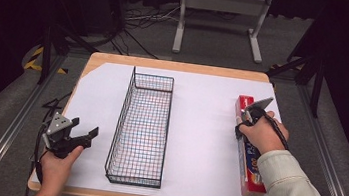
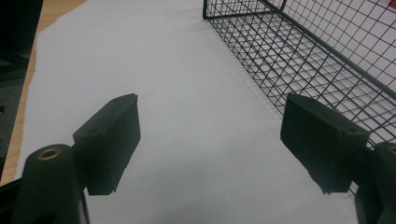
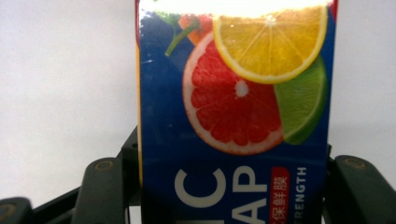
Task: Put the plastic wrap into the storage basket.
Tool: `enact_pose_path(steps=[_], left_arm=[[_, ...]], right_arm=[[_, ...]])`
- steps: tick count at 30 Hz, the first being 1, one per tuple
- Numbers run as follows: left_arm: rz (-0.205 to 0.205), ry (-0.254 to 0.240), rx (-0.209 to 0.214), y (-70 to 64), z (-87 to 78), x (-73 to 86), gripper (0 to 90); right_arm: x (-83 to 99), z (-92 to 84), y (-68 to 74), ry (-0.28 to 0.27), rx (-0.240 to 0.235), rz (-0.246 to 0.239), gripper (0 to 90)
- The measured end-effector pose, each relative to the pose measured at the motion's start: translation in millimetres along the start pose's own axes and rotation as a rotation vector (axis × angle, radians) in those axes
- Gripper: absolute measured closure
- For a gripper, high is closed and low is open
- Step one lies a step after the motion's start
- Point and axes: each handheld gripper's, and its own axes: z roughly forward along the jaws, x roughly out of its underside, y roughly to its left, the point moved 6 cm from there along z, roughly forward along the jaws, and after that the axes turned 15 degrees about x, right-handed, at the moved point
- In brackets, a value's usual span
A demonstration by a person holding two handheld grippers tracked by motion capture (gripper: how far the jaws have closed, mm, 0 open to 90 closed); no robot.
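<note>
A long red and blue plastic wrap box (image 1: pixel 252 178) lies flat on the white sheet at the right, its length running away from me. My right gripper (image 1: pixel 249 118) comes down over its far half. In the right gripper view the box (image 3: pixel 233 107), printed with citrus slices, spans the whole gap, and both jaws sit flush against its long sides. My left gripper (image 1: pixel 85 127) rests near the front left of the table, left of a black wire basket (image 1: pixel 121 122). The left gripper (image 2: pixel 210 135) stands open over bare paper with nothing between its pads.
The narrow wire basket (image 2: pixel 299 51) stands mid-table with nothing in it, its long side running front to back. White paper (image 1: pixel 198 131) covers the wooden tabletop (image 1: pixel 176 66). Beyond the table are a metal stand (image 1: pixel 221 5), floor cables and dark frame legs.
</note>
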Motion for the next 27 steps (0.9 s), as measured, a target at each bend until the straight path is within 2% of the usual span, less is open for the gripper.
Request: enact_pose_path(steps=[7, 12, 15, 16, 20, 27], left_arm=[[0.002, 0.000, -0.003, -0.3, -0.3, -0.1, 20.7], [0.004, -0.005, -0.007, -0.6, -2.0, -0.4, 20.7], [0.003, -0.005, -0.015, 0.4, -3.7, 0.8, 20.7], [0.003, -0.005, -0.015, 0.4, -3.7, 0.8, 20.7], [0.008, -0.002, -0.030, 1.5, -5.9, 3.5, 20.7], [0.016, -0.010, -0.060, 2.6, -10.6, 7.1, 20.7]], right_arm=[[-0.3, -9.9, 5.9, -0.055, -0.016, -0.019, 40.6], [-7.5, -27.7, 9.5, -0.120, -0.046, 0.024, 40.5], [-10.9, -41.3, 12.1, -0.149, -0.035, 0.037, 40.4], [-10.9, -41.3, 12.1, -0.149, -0.035, 0.037, 40.4], [-17.5, -63.9, 18.0, -0.179, -0.057, 0.064, 40.4], [-24.0, -85.0, 26.5, -0.197, -0.051, 0.096, 40.3]])
